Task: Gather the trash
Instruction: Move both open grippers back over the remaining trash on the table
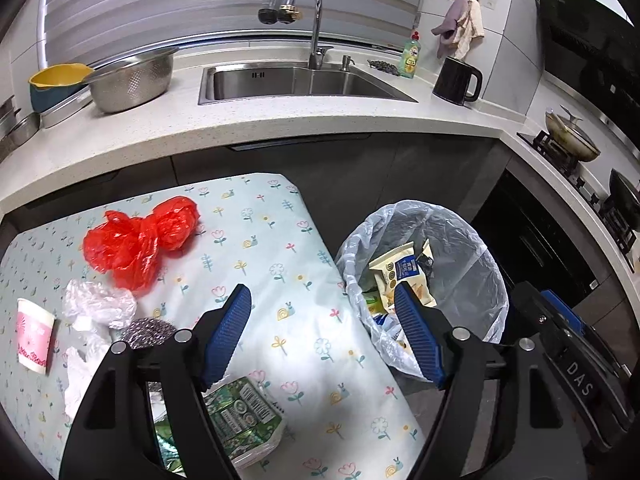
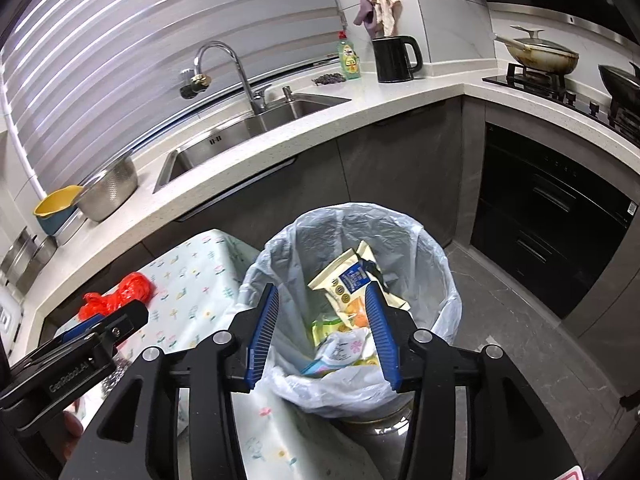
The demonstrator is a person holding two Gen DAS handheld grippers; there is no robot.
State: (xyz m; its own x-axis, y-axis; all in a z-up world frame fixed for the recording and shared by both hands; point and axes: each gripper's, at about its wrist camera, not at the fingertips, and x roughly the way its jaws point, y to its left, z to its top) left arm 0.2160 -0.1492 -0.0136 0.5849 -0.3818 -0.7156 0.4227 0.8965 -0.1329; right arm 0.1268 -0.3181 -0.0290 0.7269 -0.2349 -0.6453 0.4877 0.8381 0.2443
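Observation:
A bin lined with a clear bag [image 1: 472, 240] [image 2: 420, 240] stands beside a small table with a flowered cloth [image 1: 280, 248] [image 2: 192, 264]; wrappers [image 1: 400, 272] [image 2: 344, 280] lie inside it. On the table lie a red plastic bag [image 1: 136, 240] [image 2: 124, 294], crumpled clear plastic [image 1: 96, 300], a pink paper cup [image 1: 34, 334], a steel scourer [image 1: 148, 330] and a green packet [image 1: 240, 416]. My left gripper [image 1: 324, 300] is open and empty over the table's right edge. My right gripper [image 2: 322, 296] is open and empty above the bin.
A counter with a sink [image 1: 296, 80], metal colander [image 1: 132, 76], yellow bowl [image 1: 56, 76], dish soap [image 1: 412, 56] and black kettle [image 1: 456, 80] runs behind. A stove with pans [image 2: 540, 56] is at the right, an oven [image 2: 552, 208] below it.

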